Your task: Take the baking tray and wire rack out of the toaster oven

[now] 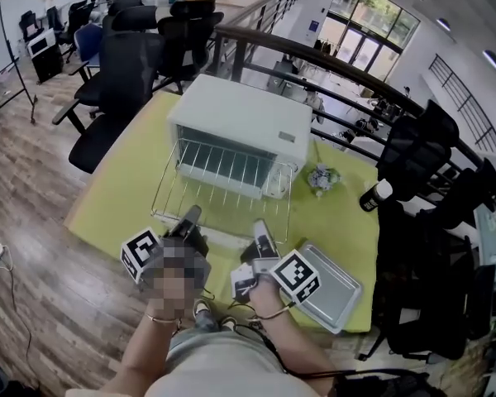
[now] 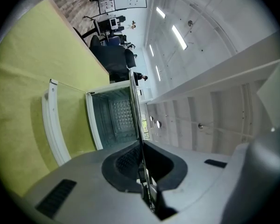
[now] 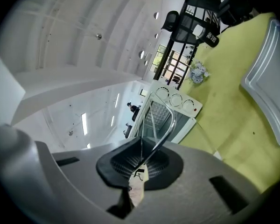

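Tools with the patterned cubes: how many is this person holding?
2. The left tool and the right tool are side by side low in the head view, each clamped on the near edge of the wire rack. None seem hidden.

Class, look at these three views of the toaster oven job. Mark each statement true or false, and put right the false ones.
1. The baking tray lies on the table, outside the toaster oven. True.
2. Only the left gripper holds the wire rack. False: the right gripper is shut on the rack's near edge too.
3. The toaster oven's door is closed. False: it is folded down, and the cavity shows in the left gripper view.
4. A small bunch of flowers stands on the table to the right of the oven. True.
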### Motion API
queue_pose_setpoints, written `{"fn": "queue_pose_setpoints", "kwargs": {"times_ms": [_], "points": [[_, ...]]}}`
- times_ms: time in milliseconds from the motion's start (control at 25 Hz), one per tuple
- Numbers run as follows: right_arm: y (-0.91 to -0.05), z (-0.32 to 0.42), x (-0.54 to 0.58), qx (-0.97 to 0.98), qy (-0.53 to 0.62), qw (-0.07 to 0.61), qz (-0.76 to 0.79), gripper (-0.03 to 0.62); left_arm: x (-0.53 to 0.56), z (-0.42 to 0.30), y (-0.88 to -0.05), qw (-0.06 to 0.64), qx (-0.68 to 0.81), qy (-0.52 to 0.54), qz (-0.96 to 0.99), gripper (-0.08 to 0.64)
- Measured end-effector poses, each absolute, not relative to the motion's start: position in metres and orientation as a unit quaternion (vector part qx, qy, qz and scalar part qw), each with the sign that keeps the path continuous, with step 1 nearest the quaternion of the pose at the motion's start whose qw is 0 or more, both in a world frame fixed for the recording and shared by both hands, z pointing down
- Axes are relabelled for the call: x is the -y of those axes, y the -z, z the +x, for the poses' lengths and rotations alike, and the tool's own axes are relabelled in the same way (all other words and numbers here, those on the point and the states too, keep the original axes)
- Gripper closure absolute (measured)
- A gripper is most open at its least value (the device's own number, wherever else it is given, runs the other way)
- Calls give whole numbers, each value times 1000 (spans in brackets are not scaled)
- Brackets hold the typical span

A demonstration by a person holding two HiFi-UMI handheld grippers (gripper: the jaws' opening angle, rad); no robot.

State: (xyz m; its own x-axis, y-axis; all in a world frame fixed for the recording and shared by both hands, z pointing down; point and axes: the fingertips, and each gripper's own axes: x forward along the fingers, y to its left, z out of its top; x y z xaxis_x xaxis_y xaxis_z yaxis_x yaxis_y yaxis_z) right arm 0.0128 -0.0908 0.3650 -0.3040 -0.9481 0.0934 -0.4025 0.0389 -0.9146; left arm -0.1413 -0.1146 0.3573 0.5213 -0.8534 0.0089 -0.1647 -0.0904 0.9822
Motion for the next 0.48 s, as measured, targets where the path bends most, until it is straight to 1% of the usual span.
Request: {"fn": "queue_pose_setpoints", "kwargs": {"times_ms": [200, 480], "points": [[-363, 37, 78, -639, 456, 310, -535, 591, 115, -115, -356, 565, 353, 290, 688, 554], [-367, 89, 60, -603, 442, 333, -574, 591, 111, -58, -359, 594, 308, 257, 697, 554]]}}
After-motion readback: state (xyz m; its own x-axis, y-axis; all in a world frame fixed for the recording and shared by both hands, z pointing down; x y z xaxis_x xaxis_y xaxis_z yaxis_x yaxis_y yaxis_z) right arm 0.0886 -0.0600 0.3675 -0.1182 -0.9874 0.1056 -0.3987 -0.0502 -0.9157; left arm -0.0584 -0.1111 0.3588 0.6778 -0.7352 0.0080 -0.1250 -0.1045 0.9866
